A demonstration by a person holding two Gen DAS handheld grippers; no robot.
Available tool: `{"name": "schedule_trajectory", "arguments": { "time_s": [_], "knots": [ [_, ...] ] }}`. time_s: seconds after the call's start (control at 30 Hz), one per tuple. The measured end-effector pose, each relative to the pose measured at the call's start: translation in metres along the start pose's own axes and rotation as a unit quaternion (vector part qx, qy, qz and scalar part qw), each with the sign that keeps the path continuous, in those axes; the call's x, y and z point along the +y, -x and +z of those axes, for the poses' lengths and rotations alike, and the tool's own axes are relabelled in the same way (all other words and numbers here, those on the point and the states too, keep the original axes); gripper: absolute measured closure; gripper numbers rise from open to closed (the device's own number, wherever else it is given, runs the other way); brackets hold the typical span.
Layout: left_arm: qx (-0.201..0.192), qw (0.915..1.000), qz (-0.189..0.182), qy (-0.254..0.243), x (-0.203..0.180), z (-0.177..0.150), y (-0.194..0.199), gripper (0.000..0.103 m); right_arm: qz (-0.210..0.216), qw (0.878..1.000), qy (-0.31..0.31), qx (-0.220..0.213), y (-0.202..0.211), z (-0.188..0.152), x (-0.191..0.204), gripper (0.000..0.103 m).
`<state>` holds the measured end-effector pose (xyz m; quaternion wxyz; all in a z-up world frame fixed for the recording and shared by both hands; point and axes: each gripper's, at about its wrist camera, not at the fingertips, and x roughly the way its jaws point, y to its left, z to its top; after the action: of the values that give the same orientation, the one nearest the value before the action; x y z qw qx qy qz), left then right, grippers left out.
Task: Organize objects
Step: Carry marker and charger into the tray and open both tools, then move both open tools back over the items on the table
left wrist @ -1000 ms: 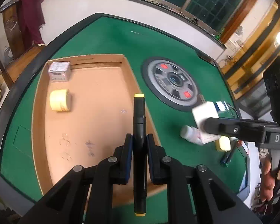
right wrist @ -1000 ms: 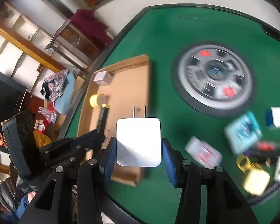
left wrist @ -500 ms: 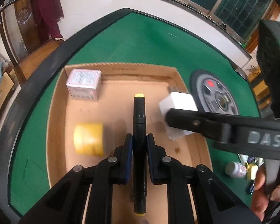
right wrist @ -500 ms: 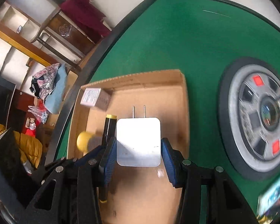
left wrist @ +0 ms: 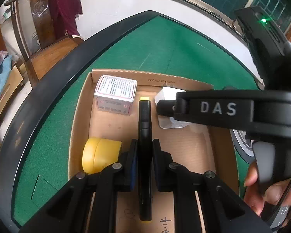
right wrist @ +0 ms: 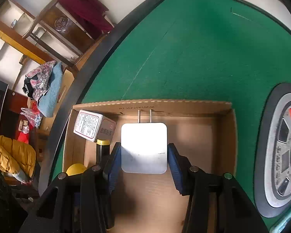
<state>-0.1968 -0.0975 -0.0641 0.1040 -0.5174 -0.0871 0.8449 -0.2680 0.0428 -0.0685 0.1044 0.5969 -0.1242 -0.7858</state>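
While both grippers hang over the cardboard box (right wrist: 230, 136), the left gripper (left wrist: 144, 151) squeezes a black marker (left wrist: 145, 120) and the right gripper (right wrist: 143, 155) squeezes a white charger (right wrist: 144, 147), near a small white box (left wrist: 115, 95) and yellow tape (left wrist: 99, 157)

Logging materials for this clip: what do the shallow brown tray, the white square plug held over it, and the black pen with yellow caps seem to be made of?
Shallow brown tray: corrugated cardboard, matte; fluting shows along the cut rim. White square plug: probably smooth plastic, slight sheen, with two metal prongs. Black pen with yellow caps: likely matte plastic.
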Motion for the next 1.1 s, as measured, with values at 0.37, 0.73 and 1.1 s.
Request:
{"name": "schedule_trajectory", "arguments": {
  "time_s": [0.37, 0.73, 1.1],
  "knots": [
    [-0.004, 0.9999, 0.001, 0.016, 0.006, -0.001, -0.004, 0.088, 0.005, 1.000, 0.003, -0.002, -0.001, 0.003, 0.003, 0.050],
    [-0.013, 0.9998, -0.011, 0.007, -0.004, -0.008, 0.018, 0.073, 0.044, 0.998, 0.000, -0.050, 0.049, -0.019, 0.000, 0.047],
    [-0.013, 0.9964, -0.062, -0.056, -0.080, -0.030, 0.051, 0.069, 0.074, 0.991, -0.056, -0.093, 0.132, -0.101, -0.071, 0.042]
  ]
}}
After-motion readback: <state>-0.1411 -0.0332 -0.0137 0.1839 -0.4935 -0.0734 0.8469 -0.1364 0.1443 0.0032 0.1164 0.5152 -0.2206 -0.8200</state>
